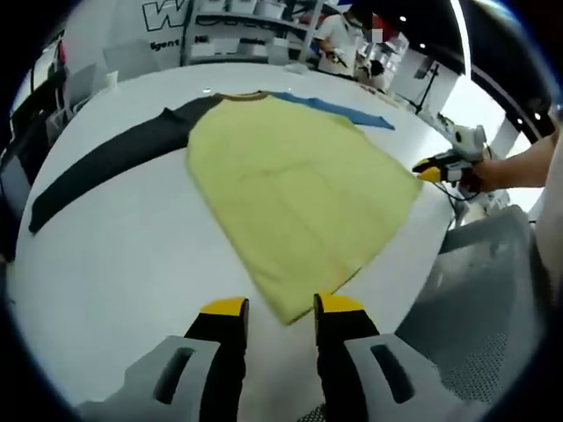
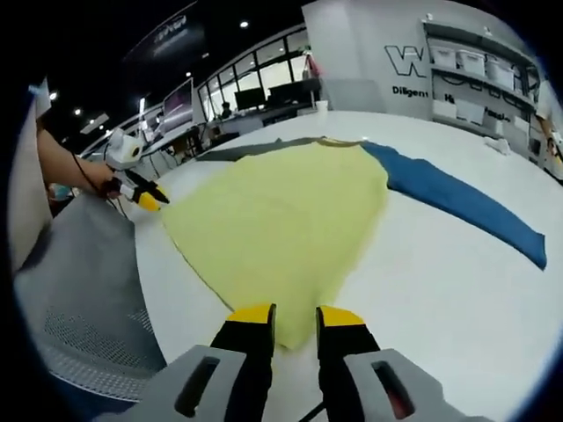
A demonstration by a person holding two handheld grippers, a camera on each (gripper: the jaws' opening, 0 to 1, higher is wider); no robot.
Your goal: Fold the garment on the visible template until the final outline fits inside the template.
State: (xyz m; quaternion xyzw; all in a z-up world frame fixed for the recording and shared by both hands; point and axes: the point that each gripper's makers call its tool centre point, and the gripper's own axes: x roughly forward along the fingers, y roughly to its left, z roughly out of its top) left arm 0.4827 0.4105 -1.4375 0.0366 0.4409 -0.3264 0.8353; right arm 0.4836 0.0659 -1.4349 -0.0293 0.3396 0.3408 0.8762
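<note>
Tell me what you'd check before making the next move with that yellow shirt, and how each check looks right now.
1. Garment lies flat on the white table: ok, the yellow body is spread out with few wrinkles.
2. Both sleeves in sight: ok, the dark sleeve and the blue sleeve are stretched out to the sides.
3. Left gripper ready at the hem: ok, jaws apart, just short of the hem corner.
4. Right gripper ready at the hem: ok, jaws apart at the near corner.
5. Fabric already gripped: not ok, neither gripper is closed on cloth.
6. Template outline visible: cannot tell, no markings show on the table.
</note>
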